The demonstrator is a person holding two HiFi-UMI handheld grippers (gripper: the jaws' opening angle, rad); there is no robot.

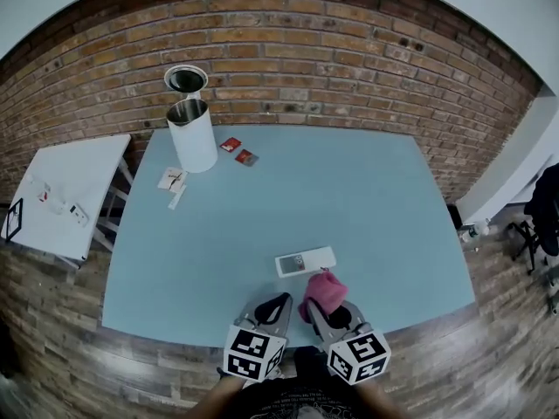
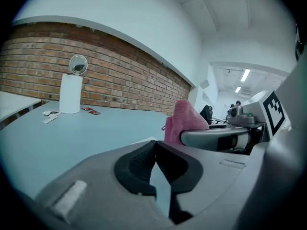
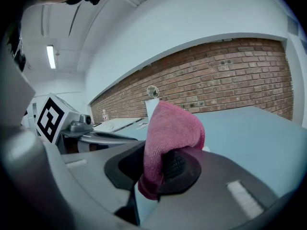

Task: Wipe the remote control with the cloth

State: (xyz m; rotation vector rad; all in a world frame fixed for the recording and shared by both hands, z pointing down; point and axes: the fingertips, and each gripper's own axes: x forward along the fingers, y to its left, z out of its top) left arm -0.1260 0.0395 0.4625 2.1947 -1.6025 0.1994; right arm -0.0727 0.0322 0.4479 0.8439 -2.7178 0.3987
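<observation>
The white remote control (image 1: 305,261) lies flat on the light blue table (image 1: 262,225), just beyond both grippers. My right gripper (image 1: 325,308) is shut on a bunched pink cloth (image 1: 323,293), which stands up from between its jaws (image 3: 170,138). The cloth hangs close above the near end of the remote. My left gripper (image 1: 278,302) is beside it on the left, shut with nothing between its pads (image 2: 154,159). In the left gripper view the pink cloth (image 2: 184,121) and the right gripper's grey body show to the right.
A white cylinder bin (image 1: 192,133) with a round mirror (image 1: 186,80) behind it stands at the table's far left. Two red packets (image 1: 238,151) and white paper scraps (image 1: 172,182) lie near it. A white side table (image 1: 61,195) stands left. A brick wall runs behind.
</observation>
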